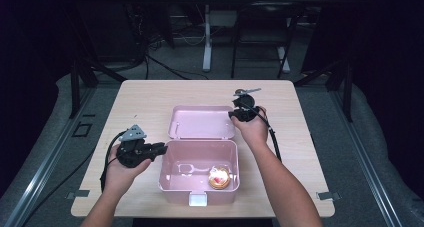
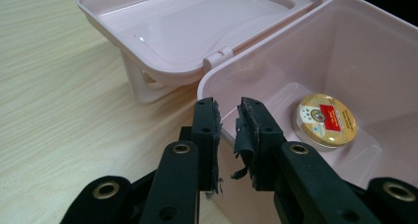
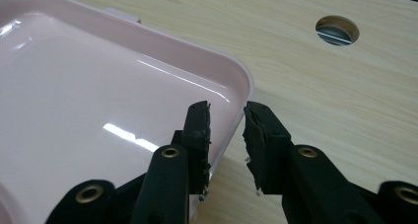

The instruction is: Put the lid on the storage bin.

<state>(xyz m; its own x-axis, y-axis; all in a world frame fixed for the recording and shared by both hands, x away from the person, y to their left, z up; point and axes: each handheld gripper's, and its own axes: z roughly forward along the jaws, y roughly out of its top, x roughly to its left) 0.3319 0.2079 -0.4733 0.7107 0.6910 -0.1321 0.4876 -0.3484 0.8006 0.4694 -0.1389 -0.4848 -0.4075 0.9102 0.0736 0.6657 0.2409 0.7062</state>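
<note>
A pink box (image 1: 172, 174) stood open near the front of the wooden table (image 1: 140, 97), with its lid (image 1: 200, 121) swung back flat behind it on the hinge. Inside the box, a round gold tin (image 1: 219, 178) lay on the floor toward the right front corner.

The left gripper (image 1: 161, 149) was held level at the box's left wall, near the top edge. In the left gripper view its jaws stood a little apart with the box's rim (image 2: 217, 76) straddled between their tips, one jaw outside the wall and one over the inside; whether the pads pressed the plastic could not be told. The tin (image 2: 325, 120) lay beyond and to the right of those jaws, well clear of them.

The right gripper (image 1: 234, 115) was at the lid's right far corner. In the right gripper view its jaws were spread, with the lid's rounded corner (image 3: 241, 81) sitting in the gap between them, not clamped. A round cable hole (image 3: 336, 30) showed in the table beyond.
</note>
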